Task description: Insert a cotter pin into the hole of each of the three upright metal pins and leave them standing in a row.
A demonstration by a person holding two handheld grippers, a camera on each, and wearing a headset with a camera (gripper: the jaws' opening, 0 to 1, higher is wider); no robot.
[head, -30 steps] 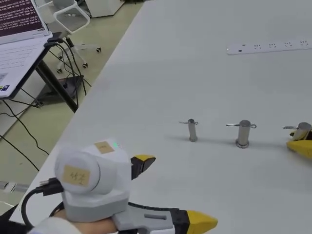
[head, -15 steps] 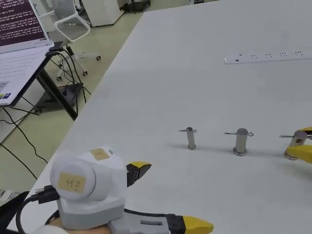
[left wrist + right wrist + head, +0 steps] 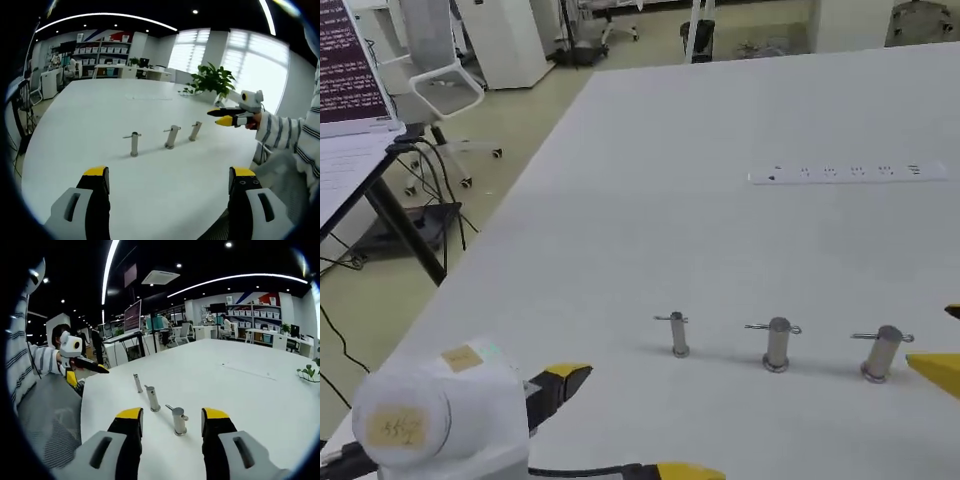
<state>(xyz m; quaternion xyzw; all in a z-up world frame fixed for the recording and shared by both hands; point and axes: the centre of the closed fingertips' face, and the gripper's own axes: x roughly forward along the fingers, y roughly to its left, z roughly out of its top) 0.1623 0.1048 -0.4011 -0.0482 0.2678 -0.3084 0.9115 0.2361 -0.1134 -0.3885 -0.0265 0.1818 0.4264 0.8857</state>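
Three upright metal pins stand in a row on the white table (image 3: 720, 200): the left pin (image 3: 680, 335), the middle pin (image 3: 777, 343) and the right pin (image 3: 882, 352). Each has a thin cotter pin through its top. My left gripper (image 3: 620, 425) hovers open near the table's front-left edge, well short of the row (image 3: 171, 137). At the right edge my right gripper (image 3: 945, 345) is open, just right of the right pin. In the right gripper view that pin (image 3: 178, 421) stands just ahead of the gap between the open jaws (image 3: 172, 415), untouched.
A white power strip (image 3: 845, 173) lies farther back on the table. Left of the table are a laptop (image 3: 350, 110) on a stand, cables and an office chair (image 3: 445, 60). A potted plant (image 3: 212, 80) stands beyond the far end.
The head camera has tilted up, so the pins sit lower in the picture. My right gripper has drawn a little away from the right pin. The left gripper stays open near the front edge.
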